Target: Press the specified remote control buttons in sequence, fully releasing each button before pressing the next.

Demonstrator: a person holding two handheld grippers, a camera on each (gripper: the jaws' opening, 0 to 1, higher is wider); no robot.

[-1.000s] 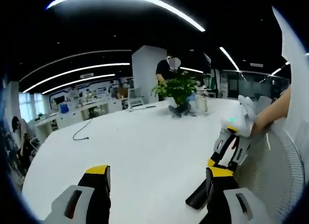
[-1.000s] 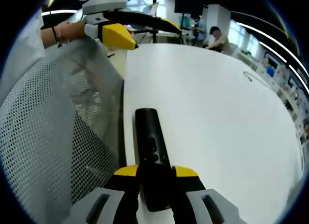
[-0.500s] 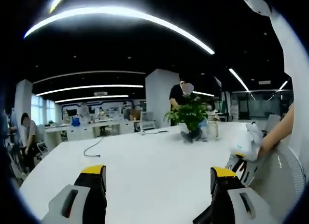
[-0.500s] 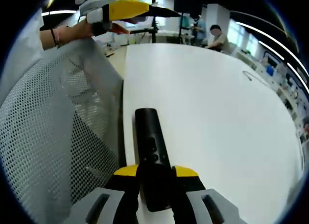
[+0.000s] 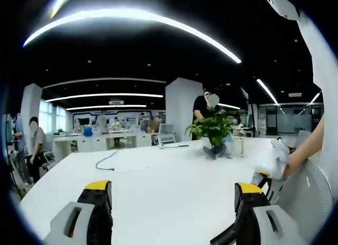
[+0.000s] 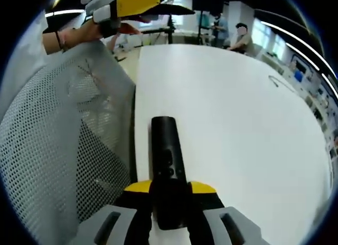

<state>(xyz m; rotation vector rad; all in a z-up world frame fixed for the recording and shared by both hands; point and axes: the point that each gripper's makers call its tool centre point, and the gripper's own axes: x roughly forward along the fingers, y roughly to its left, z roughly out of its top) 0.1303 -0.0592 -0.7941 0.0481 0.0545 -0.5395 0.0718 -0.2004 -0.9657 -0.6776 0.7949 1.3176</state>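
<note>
A black remote control (image 6: 168, 159) lies lengthwise on the white table (image 6: 237, 123), its near end clamped between the yellow-tipped jaws of my right gripper (image 6: 170, 196). Small buttons show on its top face. My left gripper (image 5: 171, 203) hangs above the table (image 5: 158, 187) with its jaws wide apart and nothing between them. In the right gripper view the left gripper (image 6: 134, 5) is held by a hand at the top left, well away from the remote. In the left gripper view the right gripper (image 5: 265, 176) sits at the right edge, and a black tip of the remote (image 5: 223, 236) shows at the bottom.
A grey mesh chair back (image 6: 58, 144) stands close along the table's left edge in the right gripper view. On the far side of the table are a potted plant (image 5: 211, 130), a clear glass (image 5: 236, 146) and a loose cable (image 5: 105, 161). People stand at desks beyond.
The left gripper has risen and levelled out, so its view now looks across the room instead of down at the table. The right gripper still grips the remote, shifted only slightly.
</note>
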